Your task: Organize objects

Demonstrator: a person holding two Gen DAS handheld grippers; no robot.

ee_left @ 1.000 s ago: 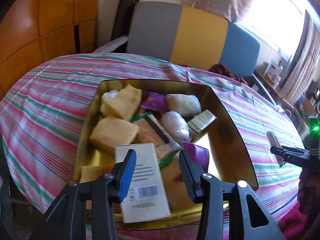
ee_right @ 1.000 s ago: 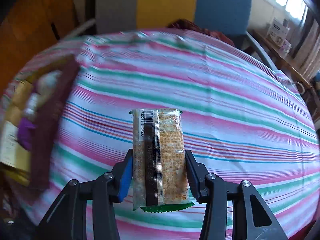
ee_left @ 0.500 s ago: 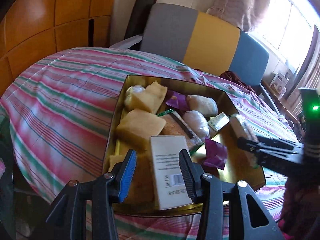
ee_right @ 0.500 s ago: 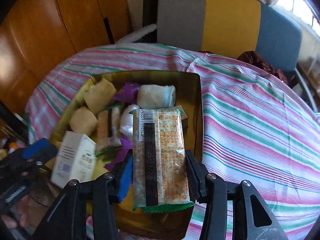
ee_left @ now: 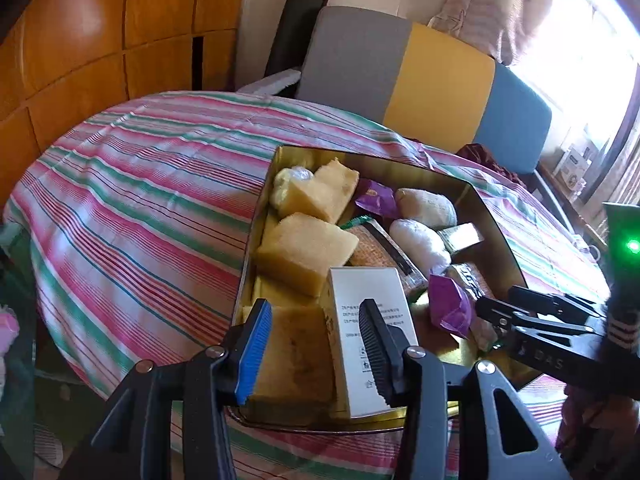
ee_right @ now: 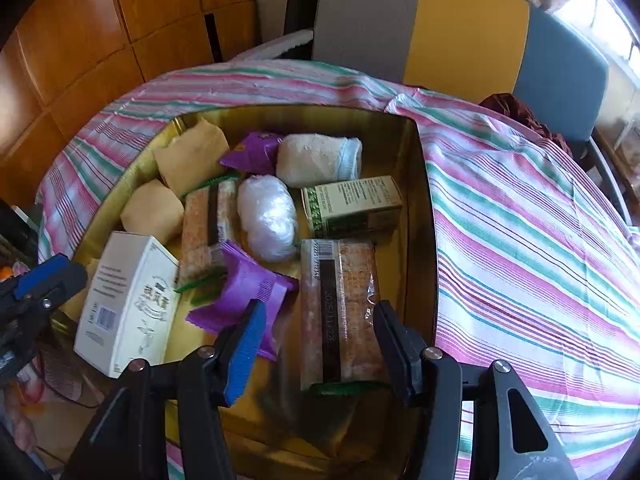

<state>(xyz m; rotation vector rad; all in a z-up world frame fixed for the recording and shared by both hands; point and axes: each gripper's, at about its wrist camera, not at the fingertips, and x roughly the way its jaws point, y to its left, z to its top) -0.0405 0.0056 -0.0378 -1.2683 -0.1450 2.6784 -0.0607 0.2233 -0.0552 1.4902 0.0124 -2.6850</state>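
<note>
A gold tin on the striped table holds several snacks and boxes. The cracker packet lies in its near right corner, between the fingers of my right gripper. Those jaws are opening, and the blue pad stands clear of the packet. My left gripper hovers over the tin's near end, above a yellow cake block. Its jaws are opening with nothing gripped. A white box lies behind its black finger. Each gripper also shows in the other's view: the right gripper and the left gripper.
Purple wrappers, a green carton, wrapped rolls and another cracker packet fill the tin. The striped cloth spreads right of it. A grey, yellow and blue chair and a wooden wall stand behind.
My right gripper carried the cracker packet from over the cloth to the tin and its jaws widened, leaving the packet lying inside. My left gripper shifted toward the tin's near left end.
</note>
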